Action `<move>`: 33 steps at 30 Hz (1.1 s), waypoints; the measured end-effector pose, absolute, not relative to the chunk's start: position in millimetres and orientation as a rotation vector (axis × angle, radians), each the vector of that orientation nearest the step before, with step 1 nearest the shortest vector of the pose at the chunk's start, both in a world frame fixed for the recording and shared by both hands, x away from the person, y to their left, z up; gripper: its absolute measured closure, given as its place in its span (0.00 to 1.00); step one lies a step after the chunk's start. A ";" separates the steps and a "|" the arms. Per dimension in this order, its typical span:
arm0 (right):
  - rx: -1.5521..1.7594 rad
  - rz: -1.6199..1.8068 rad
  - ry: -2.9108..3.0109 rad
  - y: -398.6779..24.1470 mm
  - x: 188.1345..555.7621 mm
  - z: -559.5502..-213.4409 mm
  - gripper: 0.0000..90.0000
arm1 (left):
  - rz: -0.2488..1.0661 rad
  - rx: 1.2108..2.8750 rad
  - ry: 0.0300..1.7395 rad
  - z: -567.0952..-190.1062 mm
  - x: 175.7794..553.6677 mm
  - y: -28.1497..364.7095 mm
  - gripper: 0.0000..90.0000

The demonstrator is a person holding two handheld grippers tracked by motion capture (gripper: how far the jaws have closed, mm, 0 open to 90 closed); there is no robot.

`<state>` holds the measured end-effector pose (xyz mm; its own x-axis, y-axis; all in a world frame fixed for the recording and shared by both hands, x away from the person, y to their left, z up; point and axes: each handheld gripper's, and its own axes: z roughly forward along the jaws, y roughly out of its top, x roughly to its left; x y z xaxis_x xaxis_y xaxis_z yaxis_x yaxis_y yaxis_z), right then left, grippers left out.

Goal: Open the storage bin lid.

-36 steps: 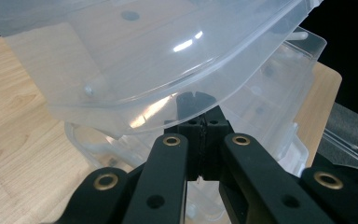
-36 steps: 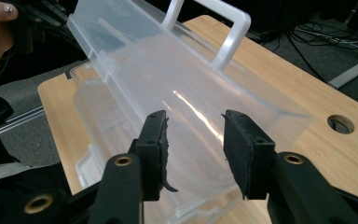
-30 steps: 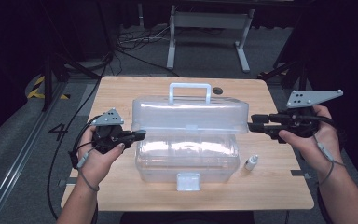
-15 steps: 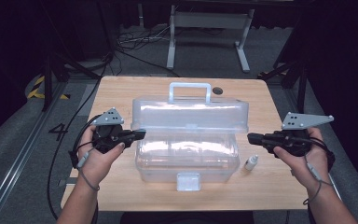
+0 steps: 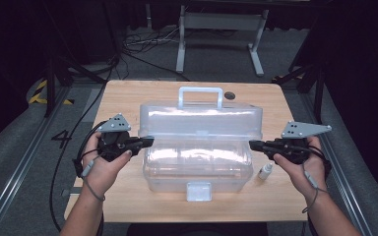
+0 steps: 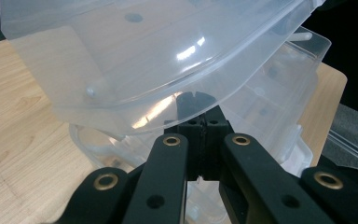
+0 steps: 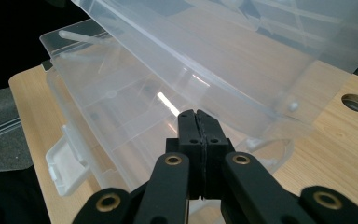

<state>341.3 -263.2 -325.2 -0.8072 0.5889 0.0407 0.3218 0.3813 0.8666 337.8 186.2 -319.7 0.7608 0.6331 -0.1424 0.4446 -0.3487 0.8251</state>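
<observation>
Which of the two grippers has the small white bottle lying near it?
The right gripper: the small white bottle lies just below it, beside the clear box.

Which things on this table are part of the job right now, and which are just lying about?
In the job:
- clear plastic toolbox, its raised lid
- left tool, shut, tip at the box's left end
- right tool, shut, beside the box's right end

Lying about:
- small white dropper bottle on the light wooden table
- trailing black cables
</observation>
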 end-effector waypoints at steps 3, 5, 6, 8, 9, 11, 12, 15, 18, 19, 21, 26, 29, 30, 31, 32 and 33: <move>0.796 1.399 2.354 -261.0 343.6 -325.3 1.00 | 0.251 2.001 0.811 -319.5 337.6 185.7 1.00; 0.790 1.396 2.344 -259.6 344.7 -325.7 1.00 | 0.252 2.003 0.807 -319.1 337.6 185.7 1.00; 0.791 1.397 2.341 -259.0 345.0 -326.1 1.00 | 0.253 2.002 0.807 -319.0 337.5 185.8 1.00; 0.793 1.406 2.332 -258.8 345.2 -326.6 1.00 | 0.253 1.999 0.806 -318.9 337.5 185.9 1.00; 0.793 1.408 2.329 -259.0 345.4 -326.5 1.00 | 0.254 2.000 0.805 -318.9 337.5 185.7 1.00; 0.795 1.412 2.323 -259.3 345.7 -326.1 1.00 | 0.254 2.000 0.805 -318.6 337.2 185.2 1.00; 0.797 1.413 2.321 -259.7 346.2 -325.8 1.00 | 0.253 1.997 0.805 -318.7 337.2 184.9 1.00; 0.801 1.422 2.315 -260.2 347.0 -325.5 1.00 | 0.254 1.990 0.807 -318.5 337.1 184.8 1.00; 0.796 1.423 2.307 -260.3 348.3 -324.7 1.00 | 0.257 1.987 0.804 -318.0 337.0 185.1 0.99; 0.795 1.420 2.304 -260.1 348.4 -324.5 1.00 | 0.261 1.986 0.801 -318.0 337.0 185.4 0.99; 0.791 1.419 2.292 -259.9 349.1 -323.8 1.00 | 0.260 1.988 0.802 -318.3 336.8 186.0 0.99; 0.790 1.422 2.280 -259.6 351.1 -321.7 1.00 | 0.254 1.990 0.808 -318.4 336.4 187.1 0.99; 0.788 1.421 2.272 -259.4 353.8 -319.1 1.00 | 0.258 1.993 0.803 -318.3 335.8 188.0 0.99; 0.785 1.419 2.268 -259.3 354.6 -318.2 1.00 | 0.255 1.992 0.806 -318.6 335.4 188.1 0.99; 0.784 1.420 2.265 -259.0 355.8 -317.2 1.00 | 0.253 1.995 0.808 -319.0 335.1 188.4 0.99; 0.782 1.419 2.261 -259.0 356.8 -316.3 1.00 | 0.253 2.000 0.811 -319.3 334.9 189.0 0.99; 0.783 1.421 2.260 -258.9 357.8 -315.4 1.00 | 0.251 2.001 0.810 -320.0 334.9 189.4 0.99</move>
